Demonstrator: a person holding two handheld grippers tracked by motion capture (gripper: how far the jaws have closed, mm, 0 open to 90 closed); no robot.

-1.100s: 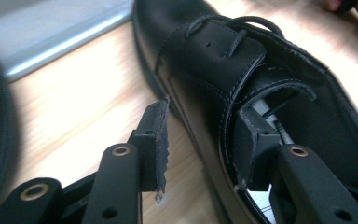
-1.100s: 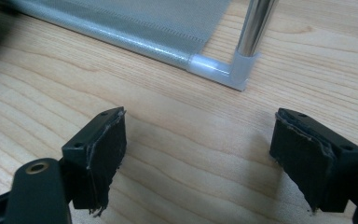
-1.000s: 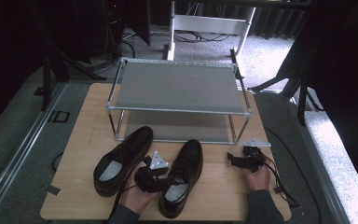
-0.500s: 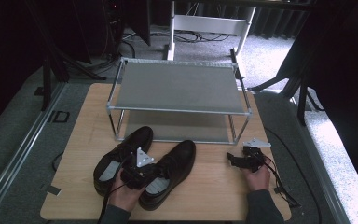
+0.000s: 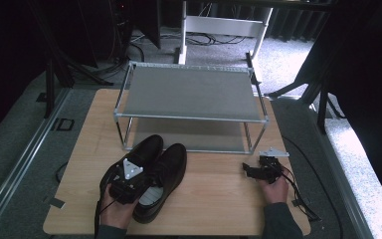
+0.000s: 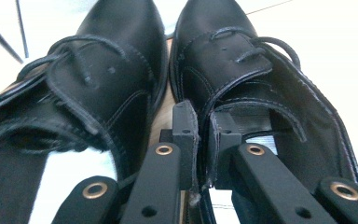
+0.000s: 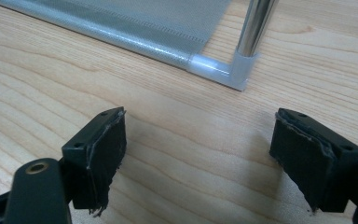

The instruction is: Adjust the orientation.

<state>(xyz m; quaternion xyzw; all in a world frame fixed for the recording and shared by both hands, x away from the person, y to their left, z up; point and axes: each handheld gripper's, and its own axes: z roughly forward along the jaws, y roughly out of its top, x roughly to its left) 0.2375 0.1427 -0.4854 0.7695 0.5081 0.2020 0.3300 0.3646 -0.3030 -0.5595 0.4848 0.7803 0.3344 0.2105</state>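
Two black leather lace-up shoes lie side by side at the table's front left, toes toward the rack. My left gripper is shut on the inner collar edge of the right-hand shoe. In the left gripper view the gripper pinches that leather rim of the right-hand shoe, and the left-hand shoe touches it alongside. The left-hand shoe lies partly under my hand. My right gripper rests open on the wood at the front right; between its pads there is only bare table.
A two-tier metal shoe rack with grey mesh shelves stands at the back of the wooden table. Its front right leg rises just beyond my right gripper. Cables trail off the table's right edge. Dark stands and floor surround the table.
My left gripper has closed on the right-hand shoe's collar and drawn it leftward, so it now lies against the other shoe. The right gripper has stayed still.
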